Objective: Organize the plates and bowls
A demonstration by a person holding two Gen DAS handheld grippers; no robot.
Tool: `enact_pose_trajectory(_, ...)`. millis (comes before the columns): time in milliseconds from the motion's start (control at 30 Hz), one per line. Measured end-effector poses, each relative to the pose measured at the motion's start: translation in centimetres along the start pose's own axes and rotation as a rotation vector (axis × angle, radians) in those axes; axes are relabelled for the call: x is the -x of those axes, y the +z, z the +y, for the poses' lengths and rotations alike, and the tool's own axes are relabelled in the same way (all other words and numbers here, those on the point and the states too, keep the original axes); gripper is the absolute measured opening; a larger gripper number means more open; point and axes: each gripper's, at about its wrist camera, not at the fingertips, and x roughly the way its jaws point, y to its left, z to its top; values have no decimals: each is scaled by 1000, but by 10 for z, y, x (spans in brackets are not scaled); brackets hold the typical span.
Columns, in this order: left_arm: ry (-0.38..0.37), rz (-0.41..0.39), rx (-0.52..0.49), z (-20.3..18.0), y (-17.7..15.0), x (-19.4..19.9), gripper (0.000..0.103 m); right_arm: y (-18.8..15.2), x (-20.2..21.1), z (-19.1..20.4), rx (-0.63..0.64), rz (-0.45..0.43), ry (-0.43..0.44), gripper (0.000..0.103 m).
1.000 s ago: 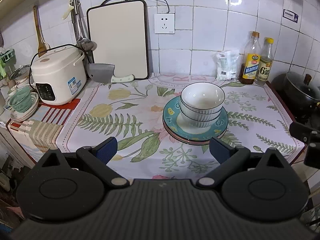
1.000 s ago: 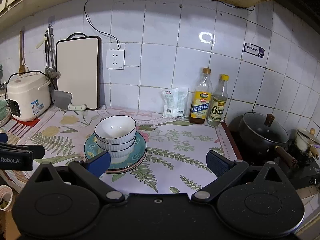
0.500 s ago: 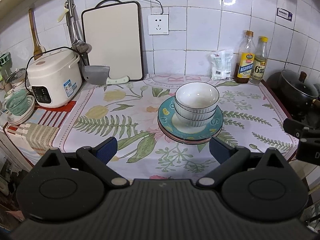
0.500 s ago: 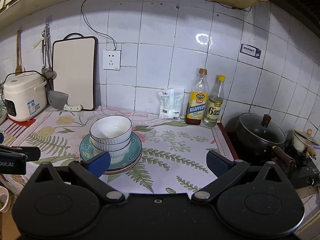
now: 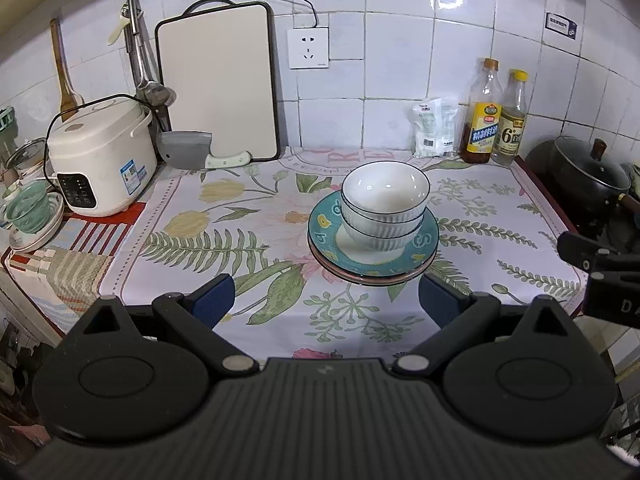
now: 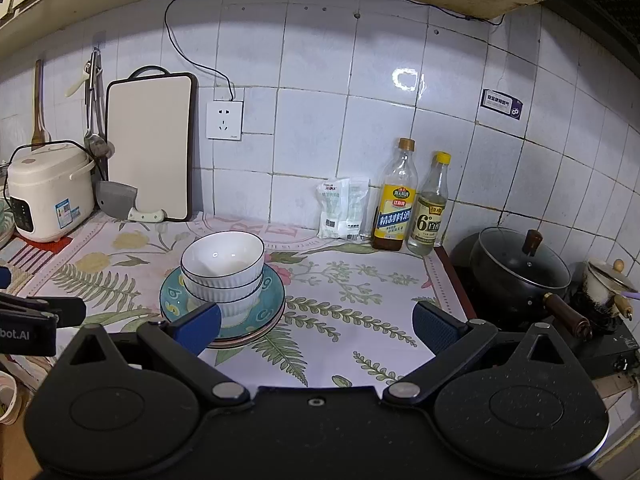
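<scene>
We have the bowls [image 5: 384, 200] right in the middle of the worktop [image 5: 248, 248]: white, ribbed, dark-rimmed, nested one inside another. At least two rims show, and from the right wrist view there looks to be a third beneath. They sit on the plates [image 5: 372, 258], a teal one on top with a pinkish one just peeking out under it. The whole stack rests on the floral cloth [image 5: 200, 240], well clear of the wall.

Our left hand-held gripper [image 5: 324, 302] hangs just short of the stack, jaws spread wide, nothing between them. Our right hand-held gripper [image 6: 316, 324] is off to the stack's right, also wide apart and empty, its left finger [image 6: 198, 326] overlapping the plates in view; we cannot tell whether it touches.

Against the tiled wall stand two bottles [image 6: 412, 198] beside a white packet [image 6: 340, 208]. Further left, a board [image 5: 218, 82] leans upright with a cleaver [image 5: 192, 154] at its foot, next to a cooker [image 5: 100, 156]. At far right, a black pot [image 6: 520, 270] with its lid on.
</scene>
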Motion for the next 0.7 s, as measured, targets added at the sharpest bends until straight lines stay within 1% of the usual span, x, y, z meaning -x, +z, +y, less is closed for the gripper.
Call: enact_pose_trajectory(700, 0, 9, 4, 1, -1, -1, 100, -3, -4, -3, -8, 23, -5, 103)
